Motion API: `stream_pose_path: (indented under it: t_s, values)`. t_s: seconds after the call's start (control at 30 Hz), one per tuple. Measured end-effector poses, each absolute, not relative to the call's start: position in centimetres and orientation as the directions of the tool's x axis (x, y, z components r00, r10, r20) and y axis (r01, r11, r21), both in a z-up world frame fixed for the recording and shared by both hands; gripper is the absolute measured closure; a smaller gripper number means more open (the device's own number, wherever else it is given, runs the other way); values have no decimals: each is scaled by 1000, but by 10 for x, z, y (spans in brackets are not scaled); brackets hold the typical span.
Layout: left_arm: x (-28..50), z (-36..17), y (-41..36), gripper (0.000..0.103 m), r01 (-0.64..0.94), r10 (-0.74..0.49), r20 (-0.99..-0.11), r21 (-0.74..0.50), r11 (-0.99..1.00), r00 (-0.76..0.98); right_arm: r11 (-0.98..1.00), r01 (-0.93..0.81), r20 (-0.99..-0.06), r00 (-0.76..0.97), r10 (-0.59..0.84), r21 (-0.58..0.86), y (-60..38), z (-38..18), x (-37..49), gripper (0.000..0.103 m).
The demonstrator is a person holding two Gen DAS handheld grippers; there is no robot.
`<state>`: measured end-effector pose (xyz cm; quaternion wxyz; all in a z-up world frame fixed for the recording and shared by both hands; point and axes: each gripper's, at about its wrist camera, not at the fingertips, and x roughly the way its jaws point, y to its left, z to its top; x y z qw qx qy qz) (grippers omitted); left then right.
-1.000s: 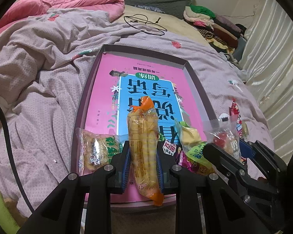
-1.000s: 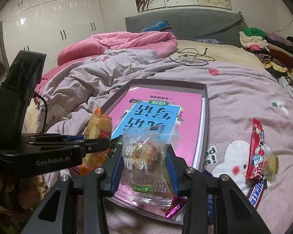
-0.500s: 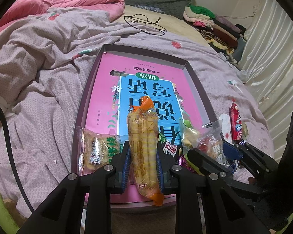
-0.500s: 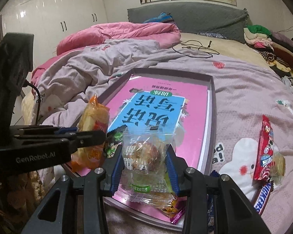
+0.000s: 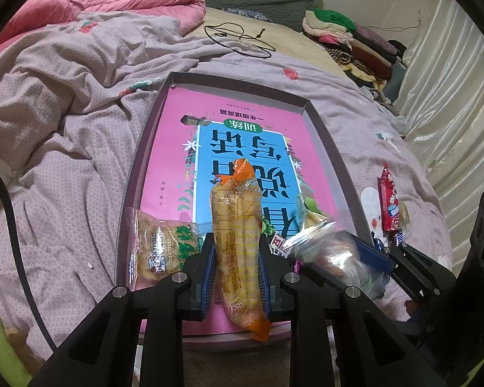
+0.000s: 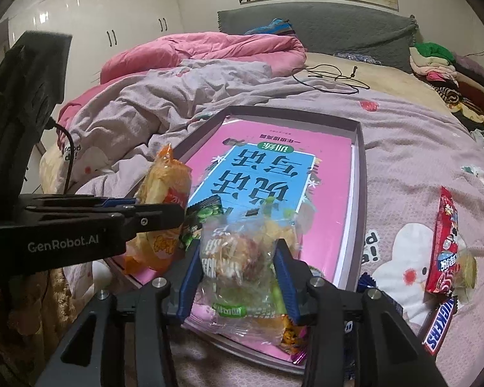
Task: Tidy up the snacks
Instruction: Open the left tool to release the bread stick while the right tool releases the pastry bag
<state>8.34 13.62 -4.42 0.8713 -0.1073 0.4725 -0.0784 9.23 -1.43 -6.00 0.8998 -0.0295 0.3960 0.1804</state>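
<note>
My left gripper (image 5: 237, 242) is shut on a long yellow snack pack with orange ends (image 5: 235, 213), held upright over the near edge of the purple tray (image 5: 322, 129). The right wrist view shows the same pack (image 6: 164, 180) at the left. My right gripper (image 6: 238, 251) hangs over the tray's near right corner. Its jaws are opening, and a clear pastry packet (image 6: 242, 258) sits blurred and loose between them. A pink and blue book (image 5: 242, 122) lines the tray bottom. A tan biscuit packet (image 5: 161, 248) lies in the near left corner.
A red candy bar (image 6: 445, 238) and a Snickers bar (image 6: 438, 325) lie on the lilac bedspread right of the tray. A green snack pack (image 6: 203, 216) lies in the tray. Beyond it are a black cable (image 5: 238, 38), folded clothes (image 5: 355, 42) and a pink duvet (image 5: 113, 3).
The right gripper's jaws have spread and the clear packet between them has gone blurred and sagged. That gripper shifted a little over the tray's corner. The left gripper and its pack kept still.
</note>
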Motion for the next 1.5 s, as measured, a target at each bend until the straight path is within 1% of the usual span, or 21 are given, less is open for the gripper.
stream_pose_path:
  t_s: [0.07,0.23,0.6,0.7,0.83,1.0,1.17,1.27,1.33,1.5]
  values:
    - [83,-44,136,79,35,-238,-807,-261,965,541,931,-353,-726,618,303,88,-13,-60,91,53]
    - [83,-44,136,79,36,-239,-806,-262,965,541,928,-361,-727,614,308,88,-13,-60,85,50]
    - [81,-43,135,79,39,-242,-806,-263,964,540,922,-381,-718,621,315,75,-13,-56,72,48]
    - [81,-43,135,77,38,-239,-808,-260,965,539,922,-380,-716,624,313,72,-13,-55,71,48]
    - [80,-42,135,68,38,-239,-807,-260,965,540,927,-369,-716,628,305,72,-15,-54,70,45]
    - [79,-41,135,65,41,-241,-807,-261,964,540,934,-348,-714,635,295,76,-19,-52,71,43]
    - [77,-37,135,55,41,-241,-804,-262,964,544,939,-336,-710,642,290,79,-23,-50,71,43]
    - [76,-34,134,51,41,-241,-802,-262,964,547,941,-329,-710,644,285,79,-26,-49,70,42]
    - [75,-32,135,49,41,-242,-801,-263,964,548,942,-325,-708,646,284,81,-28,-48,69,40]
    - [74,-29,135,43,42,-240,-799,-261,964,552,946,-313,-703,654,280,86,-31,-46,68,39]
